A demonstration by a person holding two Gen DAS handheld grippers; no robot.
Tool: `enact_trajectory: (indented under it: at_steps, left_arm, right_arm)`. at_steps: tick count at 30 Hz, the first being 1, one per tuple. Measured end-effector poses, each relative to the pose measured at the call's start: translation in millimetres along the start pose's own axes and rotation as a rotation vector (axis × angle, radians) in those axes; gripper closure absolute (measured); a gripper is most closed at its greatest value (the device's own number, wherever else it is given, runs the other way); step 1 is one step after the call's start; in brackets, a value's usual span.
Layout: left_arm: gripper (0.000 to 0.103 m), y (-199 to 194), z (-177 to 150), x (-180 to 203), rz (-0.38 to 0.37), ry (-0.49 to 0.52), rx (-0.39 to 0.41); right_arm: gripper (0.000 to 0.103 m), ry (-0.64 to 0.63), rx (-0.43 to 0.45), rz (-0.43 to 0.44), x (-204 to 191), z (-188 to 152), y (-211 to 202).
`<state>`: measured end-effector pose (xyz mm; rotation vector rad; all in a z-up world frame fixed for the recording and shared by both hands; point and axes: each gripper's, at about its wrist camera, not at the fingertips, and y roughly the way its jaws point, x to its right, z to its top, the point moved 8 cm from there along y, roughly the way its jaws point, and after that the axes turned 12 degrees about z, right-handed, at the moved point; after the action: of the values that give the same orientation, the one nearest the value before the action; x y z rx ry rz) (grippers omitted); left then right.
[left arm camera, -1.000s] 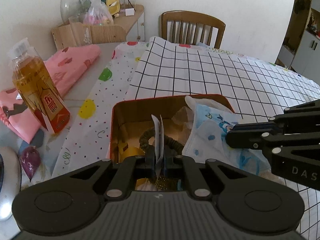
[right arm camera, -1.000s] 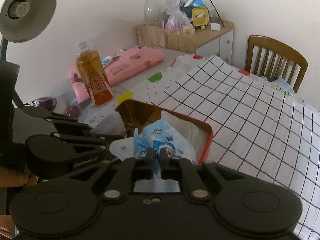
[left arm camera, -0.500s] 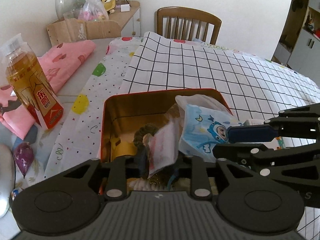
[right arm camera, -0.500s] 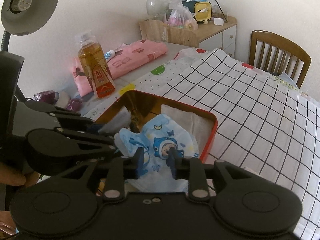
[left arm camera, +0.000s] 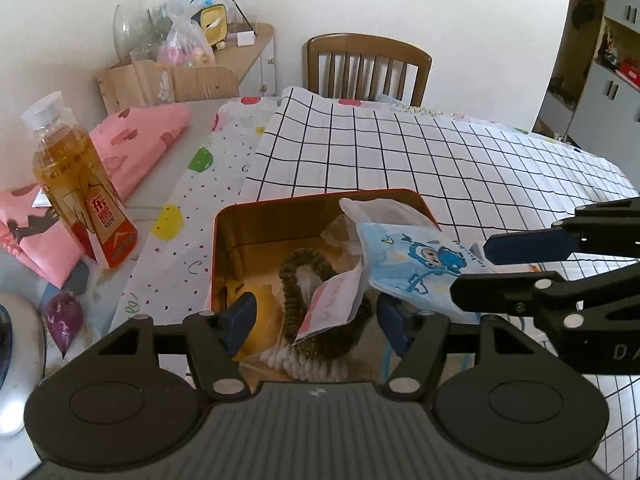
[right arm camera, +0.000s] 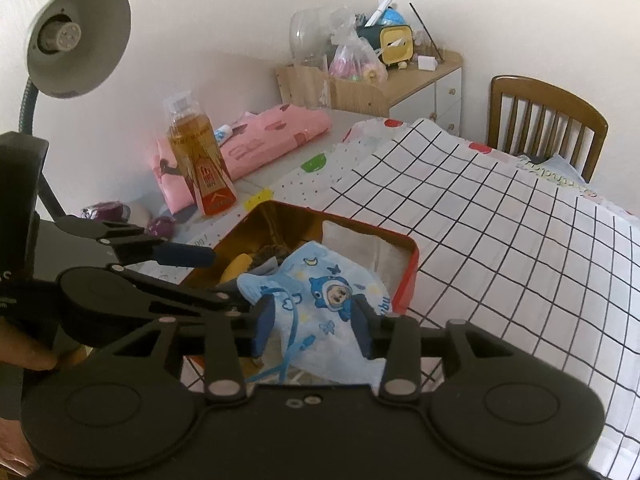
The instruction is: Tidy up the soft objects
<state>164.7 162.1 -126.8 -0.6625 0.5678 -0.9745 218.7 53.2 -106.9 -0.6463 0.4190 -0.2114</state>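
A red tin (left arm camera: 224, 240) with a gold inside sits on the table, on a white cloth with a black grid (left arm camera: 420, 152), and both grippers hang over its near edge. The left gripper (left arm camera: 316, 322) has just been opening its jaws: they now stand wide apart, their blue pads clear of everything. Between and just beyond them, inside the tin, a small white packet with pink print (left arm camera: 334, 300) leans against a dark olive hair scrunchie (left arm camera: 294, 276); something yellow (left arm camera: 260, 312) lies at the tin's left side and a bundle of cotton swabs (left arm camera: 288, 360) at its near edge (nothing is gripped).

The right gripper (right arm camera: 314, 322) has likewise just been opening its jaws, though less far. A light blue child's face mask with a cartoon figure (right arm camera: 320, 300) lies between them, draped over the tin's near right corner, partly inside and partly hanging out, with its blue ear loop (right arm camera: 288, 344) trailing down. The pads stand at either side of the mask and do not appear to pinch it. A white mask or tissue (right arm camera: 360, 248) lies under it at the far right of the tin.

To the left of the tin stand a bottle of amber drink (left arm camera: 80, 184) and folded pink fabric (left arm camera: 136, 148). A wooden chair (left arm camera: 368, 68) is at the far side of the table, a grey desk lamp (right arm camera: 76, 40) at its left
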Motion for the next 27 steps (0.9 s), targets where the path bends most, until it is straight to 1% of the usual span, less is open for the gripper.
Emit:
enact_trajectory:
  at_steps: [4, 8, 11, 15, 17, 19, 21, 23, 25, 27]
  left_arm:
    - [0.029, -11, 0, -2, 0.003, 0.001, 0.018]
    - [0.028, -24, 0, -4, -0.005, 0.001, 0.035]
    - [0.021, -35, 0, -5, -0.01, -0.001, 0.053]
    - [0.02, -52, 3, -7, -0.017, -0.007, 0.084]
    - [0.02, -59, 3, -7, -0.024, -0.014, 0.096]
    - [0.016, -67, 4, -7, -0.039, -0.02, 0.109]
    - [0.015, -75, 5, -5, -0.051, -0.022, 0.125]
    - [0.014, -82, 6, -4, -0.058, -0.024, 0.136]
    - [0.009, -88, 6, -3, -0.06, -0.022, 0.147]
    - [0.006, -93, 6, -3, -0.06, -0.024, 0.164]
  right_arm:
    - [0.054, -0.001, 0.021, 0.001, -5, 1, -12]
    - [0.047, -0.008, 0.04, 0.007, -13, 3, -25]
    - [0.041, -0.017, 0.056, 0.013, -19, 4, -35]
    - [0.039, -0.012, 0.082, 0.022, -25, 5, -49]
    - [0.034, -0.005, 0.101, 0.025, -27, 6, -56]
    - [0.031, 0.0, 0.116, 0.031, -29, 7, -62]
    - [0.028, 0.002, 0.133, 0.029, -31, 6, -69]
    - [0.022, 0.0, 0.15, 0.029, -34, 6, -77]
    - [0.019, -0.012, 0.167, 0.022, -38, 6, -85]
    - [0.016, -0.021, 0.184, 0.017, -42, 6, -93]
